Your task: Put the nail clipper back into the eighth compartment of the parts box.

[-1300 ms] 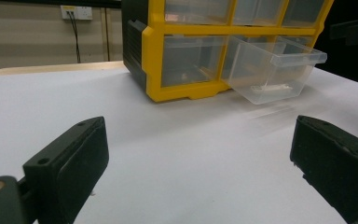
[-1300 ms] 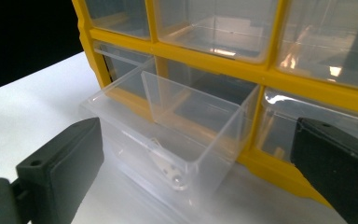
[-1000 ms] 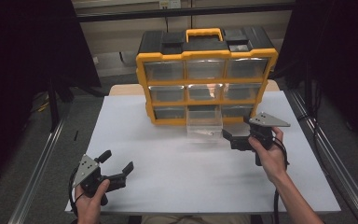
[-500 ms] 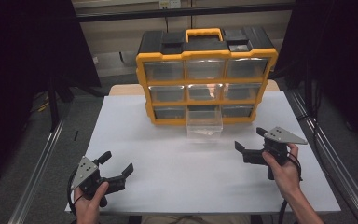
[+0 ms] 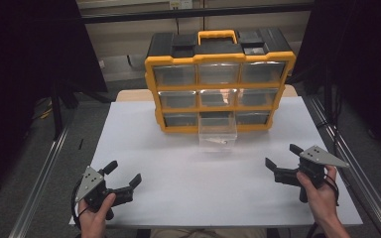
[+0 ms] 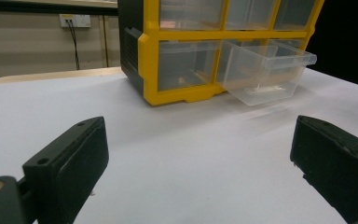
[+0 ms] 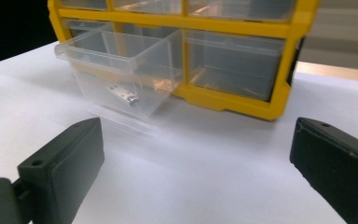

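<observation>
**Both grippers parked wide open, bottom-middle drawer hanging out**

Sitting at 12 o'clock on the table (image 5: 144,144): a cabinet (image 5: 220,88) with a chunky yellow frame, black top and yellow carry handle. Three rows of three see-through drawers, hard glossy plastic, boxy with slightly tapered sides. Parked at the far edge, probably so the whole white sheet in front stays free for working.

Bottom-middle drawer (image 5: 218,133) pulled well out toward 6 o'clock, front end dipping a little, back end looking to be still caught in its slot. Thin clear walls with a flared lip up top. Inside, on the floor near the front: a small metal part (image 7: 123,94), shiny, maybe a hinge or clip, too small to call for sure. Likely left open so that part can be reached from above.

Left gripper (image 5: 123,180) down at 7 o'clock, held low near the table edge, jaws spread wide, nothing between them. Right gripper (image 5: 282,165) at 4 o'clock, same deal: gaping, empty, pointed in toward the middle. Both well apart from the drawer. Matte black pads, blocky and flat-faced, small screw holes on the sides. Grey three-cornered plate riding on each.

Feels like a rest pose on both sides, no contact with anything but the hands holding them.
</observation>
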Demonstrator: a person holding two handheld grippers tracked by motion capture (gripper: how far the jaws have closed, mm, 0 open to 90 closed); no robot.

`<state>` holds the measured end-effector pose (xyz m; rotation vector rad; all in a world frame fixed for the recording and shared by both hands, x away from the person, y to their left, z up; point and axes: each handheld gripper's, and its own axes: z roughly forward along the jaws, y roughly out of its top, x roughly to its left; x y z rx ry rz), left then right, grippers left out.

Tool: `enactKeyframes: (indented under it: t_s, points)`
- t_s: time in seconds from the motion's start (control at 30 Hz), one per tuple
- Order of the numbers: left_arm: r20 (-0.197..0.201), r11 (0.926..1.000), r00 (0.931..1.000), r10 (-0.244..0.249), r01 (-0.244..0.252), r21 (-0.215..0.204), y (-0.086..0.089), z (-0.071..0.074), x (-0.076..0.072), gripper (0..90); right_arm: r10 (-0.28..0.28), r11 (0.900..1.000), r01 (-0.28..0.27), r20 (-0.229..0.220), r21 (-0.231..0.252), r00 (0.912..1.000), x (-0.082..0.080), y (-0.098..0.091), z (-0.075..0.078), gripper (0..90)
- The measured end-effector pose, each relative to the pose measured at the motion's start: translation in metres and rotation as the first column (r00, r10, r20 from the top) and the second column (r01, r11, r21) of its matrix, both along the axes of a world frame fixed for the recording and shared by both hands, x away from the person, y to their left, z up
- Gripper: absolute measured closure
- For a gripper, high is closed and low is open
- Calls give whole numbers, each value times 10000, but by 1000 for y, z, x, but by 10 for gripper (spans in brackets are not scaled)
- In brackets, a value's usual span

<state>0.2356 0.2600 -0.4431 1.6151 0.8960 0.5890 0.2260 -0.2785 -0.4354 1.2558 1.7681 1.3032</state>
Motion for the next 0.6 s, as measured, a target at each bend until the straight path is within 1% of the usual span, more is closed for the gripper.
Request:
enactKeyframes:
  t_s: [0.07, 0.1, 0.13, 0.2, 0.3, 0.33, 0.37, 0.43, 0.5, 0.53, 0.6]
  points:
    - [4, 10000, 10000, 16, -16, 7, 0, 0, 0, 43, -120, 9999, 121, -45, 82, 9999, -4, -4, -1, 24]
    - [16, 10000, 10000, 65, -65, 8, 0, 0, 1, 43, -146, 9999, 147, -22, 62, 9999, -5, -6, -1, 23]
    - [5, 9999, 10000, 84, -84, -90, 0, 0, 1, 43, -180, 9998, 180, -64, 89, 9998, -7, -8, -1, 24]
    - [-13, 9999, 9999, 150, -150, -72, 0, 0, 1, 43, -242, 9997, 242, -82, 63, 9997, -11, -12, -1, 24]
    - [17, 9998, 9999, 110, -110, 135, 1, 0, 1, 43, -389, 9992, 389, -49, 71, 9992, -15, -16, -4, 24]
    - [-11, 10000, 10000, 90, -90, -34, -1, 0, 1, 43, -397, 9992, 398, -87, 92, 9992, -16, -17, -4, 24]
    - [-18, 10000, 10000, 67, -67, -39, -1, 0, 1, 43, -440, 9989, 441, -94, 131, 9990, -17, -17, -6, 23]
    - [-10, 9993, 10000, 79, -79, -361, -2, 0, 1, 43, -558, 9983, 558, 7, 193, 9984, -18, -18, -10, 24]
    - [54, 9999, 10000, 76, -76, -72, 0, 1, 1, 43, -621, 9973, 626, -134, 375, 9980, -20, -17, -17, 24]
    - [63, 9999, 9999, 85, -84, -123, 0, 1, 1, 43, -610, 9976, 618, -258, 311, 9978, -21, -17, -20, 24]
    - [87, 9999, 9999, 116, -115, -109, 0, 1, 2, 43, -532, 9983, 538, -330, 205, 9980, -21, -17, -22, 23]
